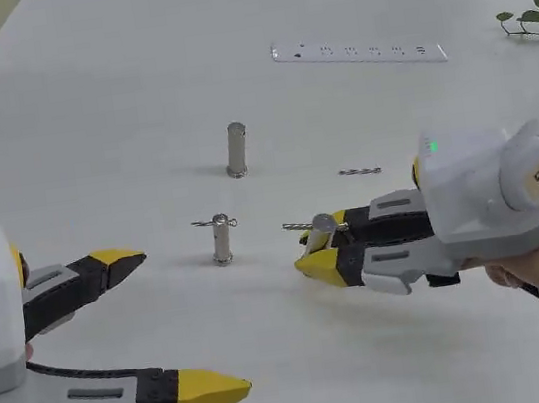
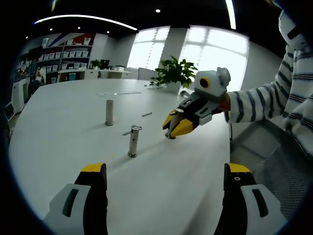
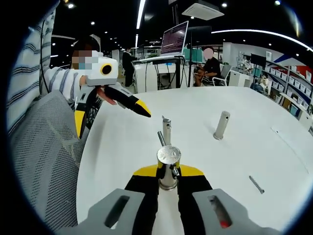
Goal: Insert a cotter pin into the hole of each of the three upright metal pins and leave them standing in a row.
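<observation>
My right gripper (image 1: 327, 244) is shut on a metal pin (image 1: 322, 224) with a cotter pin (image 1: 297, 225) sticking out of it to the left. In the right gripper view the gripper (image 3: 168, 172) clamps that pin (image 3: 168, 156) below its head. To its left a second metal pin (image 1: 221, 238) stands upright with a cotter pin through its top. Farther back a plain metal pin (image 1: 236, 149) stands with no cotter pin. My left gripper (image 1: 182, 327) hovers open at the near left, with nothing between its jaws (image 2: 165, 171). It faces the second pin (image 2: 133, 142).
A loose cotter pin (image 1: 360, 172) lies on the white table (image 1: 117, 102) behind my right gripper. A white power strip (image 1: 359, 52) lies at the far side and a green plant sprig (image 1: 534, 18) at the far right. A grey mesh chair (image 3: 54, 142) stands beside the table.
</observation>
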A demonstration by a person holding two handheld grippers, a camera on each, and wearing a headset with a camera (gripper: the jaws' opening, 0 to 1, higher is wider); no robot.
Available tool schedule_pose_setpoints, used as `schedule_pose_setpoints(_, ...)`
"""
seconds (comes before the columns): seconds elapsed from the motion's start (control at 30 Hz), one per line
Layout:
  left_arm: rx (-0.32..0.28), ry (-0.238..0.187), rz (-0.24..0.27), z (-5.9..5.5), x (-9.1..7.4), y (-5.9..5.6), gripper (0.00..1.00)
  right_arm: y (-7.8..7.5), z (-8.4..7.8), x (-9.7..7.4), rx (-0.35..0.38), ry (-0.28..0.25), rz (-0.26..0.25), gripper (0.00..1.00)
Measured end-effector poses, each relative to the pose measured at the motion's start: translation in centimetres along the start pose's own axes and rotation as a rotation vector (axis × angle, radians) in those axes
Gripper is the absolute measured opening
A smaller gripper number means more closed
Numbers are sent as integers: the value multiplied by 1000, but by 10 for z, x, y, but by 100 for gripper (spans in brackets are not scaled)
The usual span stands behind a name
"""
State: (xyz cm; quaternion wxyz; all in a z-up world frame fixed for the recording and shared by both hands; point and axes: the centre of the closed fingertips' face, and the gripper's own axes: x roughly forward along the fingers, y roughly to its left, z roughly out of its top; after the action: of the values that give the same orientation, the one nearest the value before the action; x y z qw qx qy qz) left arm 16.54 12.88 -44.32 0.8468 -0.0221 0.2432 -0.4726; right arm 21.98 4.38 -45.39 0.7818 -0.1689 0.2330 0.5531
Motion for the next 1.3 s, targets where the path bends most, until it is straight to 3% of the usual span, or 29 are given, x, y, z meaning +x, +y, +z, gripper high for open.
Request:
schedule_pose_setpoints(0.47, -7, 16, 23, -5, -2, 5, 99, -19, -15, 5, -1, 39, -2, 9)
schedule_pose_setpoints(0.83, -35, 14, 14, -9, 0, 0, 99, -18, -25, 10, 12, 45, 10, 9)
schedule_pose_setpoints(1.3, -65, 24, 10, -16, 2, -3, 99, -22, -24, 9, 12, 15, 25, 9)
